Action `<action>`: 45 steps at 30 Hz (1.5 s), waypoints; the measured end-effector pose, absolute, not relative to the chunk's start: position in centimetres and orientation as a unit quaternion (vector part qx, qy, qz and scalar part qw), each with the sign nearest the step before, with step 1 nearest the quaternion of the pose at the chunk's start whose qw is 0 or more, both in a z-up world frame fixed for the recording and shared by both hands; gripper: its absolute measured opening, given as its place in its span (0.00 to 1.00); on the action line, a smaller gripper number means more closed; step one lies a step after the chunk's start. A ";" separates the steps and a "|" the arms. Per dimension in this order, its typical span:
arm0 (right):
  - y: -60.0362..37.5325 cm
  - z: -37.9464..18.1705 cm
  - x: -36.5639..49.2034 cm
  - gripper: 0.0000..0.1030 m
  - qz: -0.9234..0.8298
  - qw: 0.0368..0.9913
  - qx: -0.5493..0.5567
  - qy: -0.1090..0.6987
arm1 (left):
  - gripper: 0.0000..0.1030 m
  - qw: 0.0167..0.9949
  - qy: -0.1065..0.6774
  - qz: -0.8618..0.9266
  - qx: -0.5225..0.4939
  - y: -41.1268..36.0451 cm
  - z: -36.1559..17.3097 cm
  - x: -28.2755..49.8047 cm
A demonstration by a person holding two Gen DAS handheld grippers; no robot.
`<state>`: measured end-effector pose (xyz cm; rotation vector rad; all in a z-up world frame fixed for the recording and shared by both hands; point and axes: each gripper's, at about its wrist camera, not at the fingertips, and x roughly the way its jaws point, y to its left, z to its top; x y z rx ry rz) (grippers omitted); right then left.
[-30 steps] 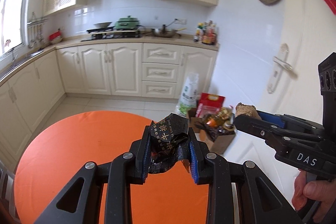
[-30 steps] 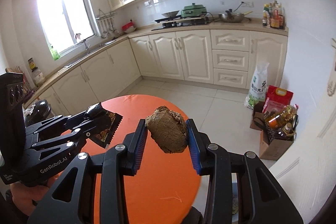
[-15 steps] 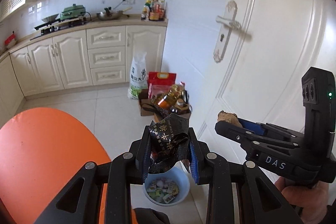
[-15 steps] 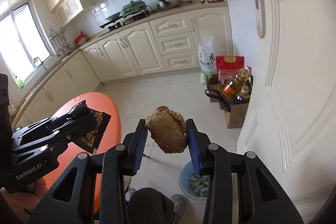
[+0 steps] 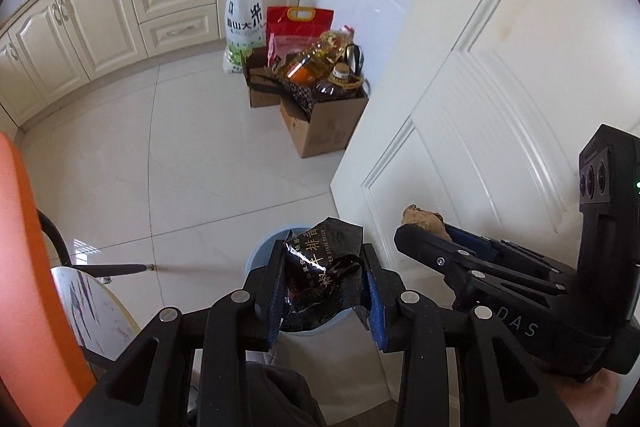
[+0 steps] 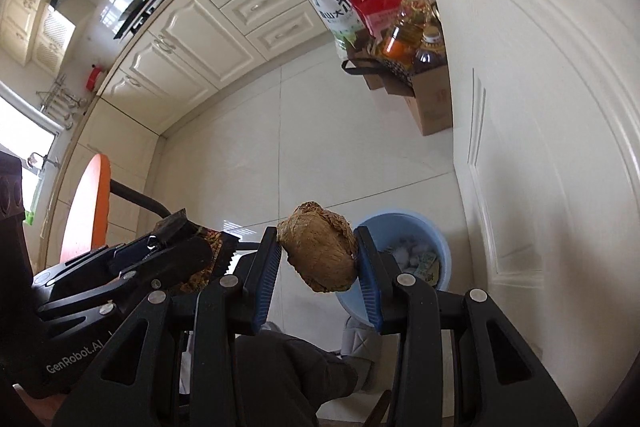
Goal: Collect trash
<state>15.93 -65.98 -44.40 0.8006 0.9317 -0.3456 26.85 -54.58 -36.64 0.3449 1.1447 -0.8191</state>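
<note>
My left gripper (image 5: 324, 283) is shut on a crumpled black snack wrapper (image 5: 324, 263) with gold lettering, held right above a light blue bin (image 5: 264, 247) on the floor. My right gripper (image 6: 318, 263) is shut on a brown crumpled paper ball (image 6: 318, 253), held above and just left of the same blue bin (image 6: 424, 239), which holds several bits of trash. The right gripper shows in the left wrist view (image 5: 420, 227) to the right, with the brown ball (image 5: 424, 219) at its tip. The left gripper shows in the right wrist view (image 6: 200, 247) at left.
A white door (image 5: 480, 87) stands close on the right. A cardboard box (image 5: 320, 119) with oil bottles, plus rice bags (image 5: 244, 23), sits by the cabinets (image 5: 100, 11). The orange table edge (image 5: 24, 267) and a chair (image 5: 88, 299) are at left. A person's leg (image 6: 280, 367) is below.
Both grippers swung away from the orange table and tilted down toward the floor. The blue bin now lies directly under the held wrapper and close to the held paper ball.
</note>
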 end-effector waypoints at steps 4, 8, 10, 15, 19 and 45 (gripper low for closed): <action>-67.5 -46.6 16.5 0.39 -0.161 0.786 0.407 0.437 | 0.56 0.743 0.536 -0.362 0.174 -57.6 -37.2 29.7; -68.0 -47.1 16.3 0.47 -0.167 0.779 0.423 0.432 | 0.80 0.750 0.534 -0.345 0.186 -60.4 -37.5 33.3; -68.1 -47.0 16.2 0.57 -0.174 0.778 0.425 0.428 | 0.84 0.756 0.528 -0.337 0.191 -60.9 -37.5 34.0; -68.2 -46.0 15.1 0.94 -0.213 0.774 0.432 0.410 | 0.95 0.773 0.506 -0.331 0.192 -60.3 -36.8 33.6; -67.8 -44.3 14.6 1.00 -0.217 0.779 0.432 0.398 | 0.99 0.793 0.474 -0.326 0.202 -58.7 -35.1 31.3; -41.3 -14.3 16.5 1.00 -0.080 0.951 0.168 0.246 | 0.99 0.962 0.217 -0.159 0.047 -20.5 -17.2 8.0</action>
